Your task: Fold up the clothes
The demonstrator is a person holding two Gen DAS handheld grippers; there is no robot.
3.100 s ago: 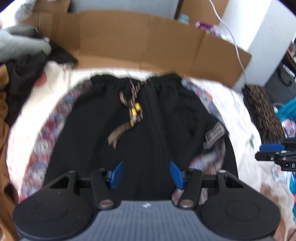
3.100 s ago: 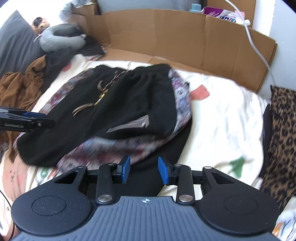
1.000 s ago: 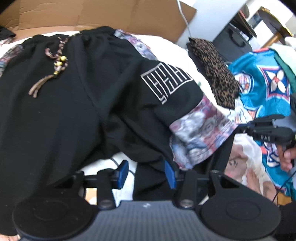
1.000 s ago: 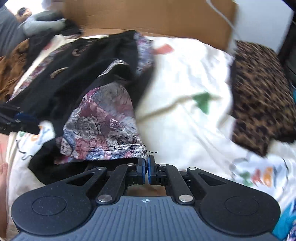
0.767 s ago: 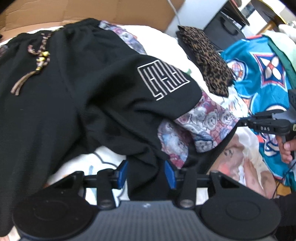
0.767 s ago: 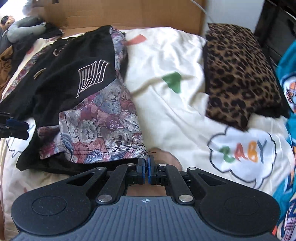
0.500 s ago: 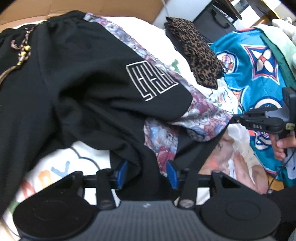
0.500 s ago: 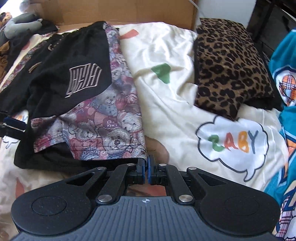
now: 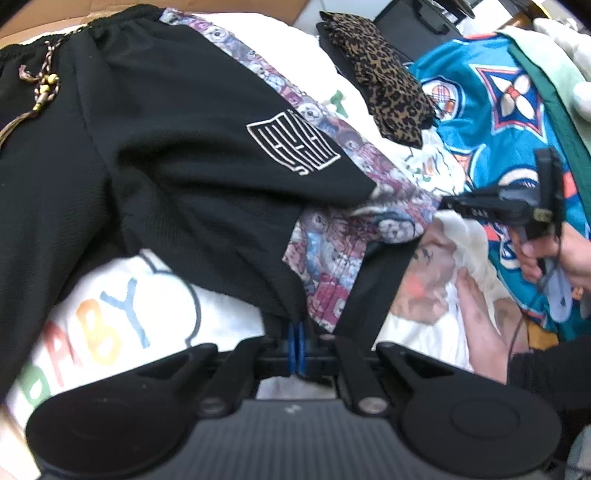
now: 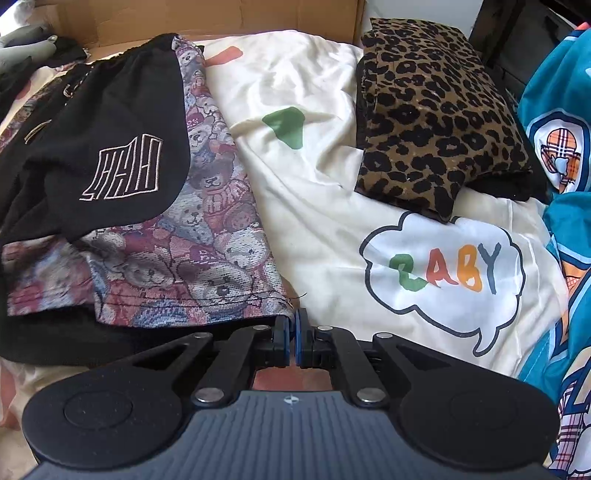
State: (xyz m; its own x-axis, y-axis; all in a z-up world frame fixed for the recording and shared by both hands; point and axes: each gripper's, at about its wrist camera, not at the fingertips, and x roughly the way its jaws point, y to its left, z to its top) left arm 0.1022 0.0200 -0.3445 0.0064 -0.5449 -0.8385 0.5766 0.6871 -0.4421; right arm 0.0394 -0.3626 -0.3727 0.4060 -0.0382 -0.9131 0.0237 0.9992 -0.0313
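While the black shorts (image 9: 155,155) are lying spread on the cream sheet (image 10: 325,184), both grippers are pinching them at the near hem. Left of the shorts' logo (image 9: 291,147), the drawstring (image 9: 40,96) is hanging from the waistband by the cardboard (image 10: 207,18). Left gripper (image 9: 296,347) is sitting with blue pads pressed together on black fabric at the hem's lower edge, just left of the teddy-bear panel (image 9: 343,243). Right of that panel, the right gripper (image 9: 461,205) is reaching in from the side, a hand (image 9: 554,251) gripping its handle. Its own view is showing the right gripper (image 10: 291,332) clamped on the bear panel's hem corner (image 10: 284,314). Right of the shorts, a leopard-print bundle (image 10: 432,122) is resting on the sheet, well apart, above the "BABY" cloud print (image 10: 443,273). Farther right, a teal blanket (image 9: 495,96) is lying.
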